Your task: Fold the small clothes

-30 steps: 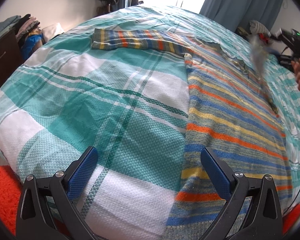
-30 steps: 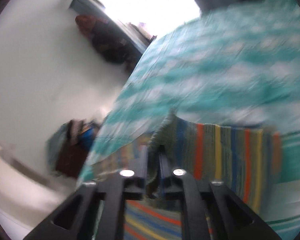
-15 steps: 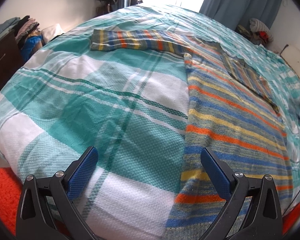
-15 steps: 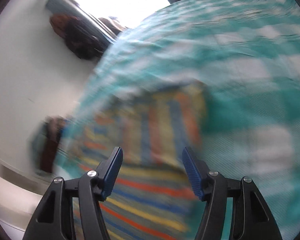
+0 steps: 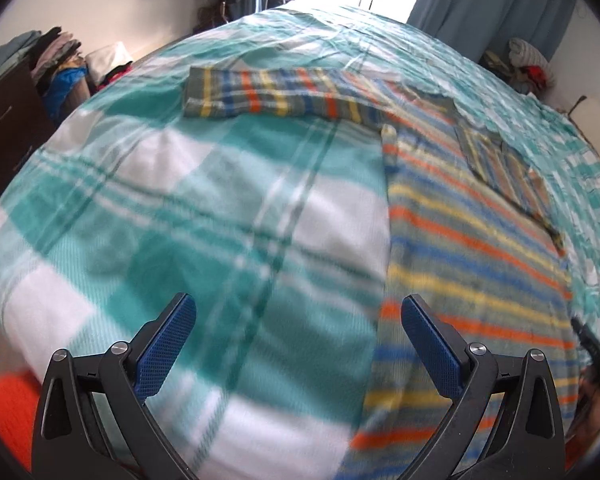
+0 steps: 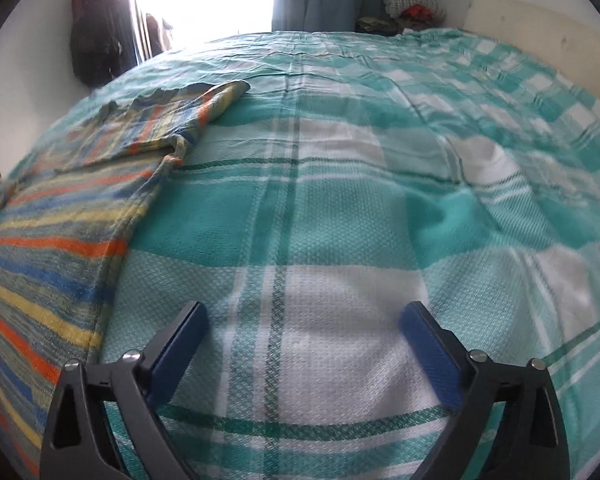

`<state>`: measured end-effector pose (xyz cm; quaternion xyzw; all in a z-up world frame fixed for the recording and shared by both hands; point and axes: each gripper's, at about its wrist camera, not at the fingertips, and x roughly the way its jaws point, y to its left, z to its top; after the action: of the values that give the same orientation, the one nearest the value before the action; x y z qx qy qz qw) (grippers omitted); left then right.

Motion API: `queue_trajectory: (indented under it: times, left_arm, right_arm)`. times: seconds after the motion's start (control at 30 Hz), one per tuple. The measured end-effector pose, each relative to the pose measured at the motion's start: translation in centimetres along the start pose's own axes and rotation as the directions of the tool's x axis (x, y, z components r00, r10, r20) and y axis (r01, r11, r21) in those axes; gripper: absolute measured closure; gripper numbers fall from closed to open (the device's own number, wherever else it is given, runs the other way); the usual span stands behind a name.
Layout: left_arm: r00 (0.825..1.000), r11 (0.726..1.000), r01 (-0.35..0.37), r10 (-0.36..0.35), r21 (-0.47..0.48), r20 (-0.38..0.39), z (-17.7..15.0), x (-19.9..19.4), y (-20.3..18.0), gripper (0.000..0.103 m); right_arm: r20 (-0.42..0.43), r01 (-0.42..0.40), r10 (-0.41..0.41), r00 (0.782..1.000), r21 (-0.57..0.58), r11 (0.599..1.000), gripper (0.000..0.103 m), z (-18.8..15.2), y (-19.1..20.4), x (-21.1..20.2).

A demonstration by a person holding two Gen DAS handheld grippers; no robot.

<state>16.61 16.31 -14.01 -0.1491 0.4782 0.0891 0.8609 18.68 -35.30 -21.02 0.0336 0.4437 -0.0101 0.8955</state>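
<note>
Bed (image 5: 188,208) with teal-and-white checked cover fills both views; a striped sweater (image 5: 472,248) lies flat on it, body running away from the tools, long axis roughly in line with where both grippers point. One sleeve (image 5: 276,96) is still stretched out sideways at the far end, on the left gripper's side; the other sleeve (image 5: 504,168) is already laid in over the body.

Governing relation: the sweater sits between the two tools. Its near hem lies just ahead and right of the left gripper (image 5: 298,344), whose right finger overlaps the body's left edge in view. From the right gripper (image 6: 304,344) the garment lies ahead and to the left, its edge beside the left finger.

Left gripper: jaws spread wide, nothing between the pads. Right gripper: jaws opening, only bedcover beneath them (no cloth held).

Judgement: the outstretched sleeve is the left hand's to take; it is the nearer.
</note>
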Motion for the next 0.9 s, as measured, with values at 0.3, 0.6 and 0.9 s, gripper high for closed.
queue_trajectory:
  times: [0.3, 0.6, 0.9]
  left_arm:
    - [0.999, 0.978, 0.048, -0.047, -0.202, 0.009, 10.7, 3.6, 7.1, 0.001]
    - [0.993, 0.859, 0.113, -0.111, -0.499, 0.034, 16.8, 9.2, 16.2, 0.019]
    - [0.992, 0.914, 0.071, -0.106, -0.399, -0.065, 17.5, 13.3, 13.8, 0.056]
  right_arm:
    - [0.005, 0.003, -0.003, 1.0, -0.007, 1.0, 0.0, -0.6, -0.4, -0.2]
    - [0.007, 0.02, -0.02, 1.0, -0.02, 1.0, 0.0, -0.6, -0.1, 0.0]
    - [0.009, 0.03, -0.03, 1.0, -0.026, 0.999, 0.0, -0.5, 0.1, 0.1]
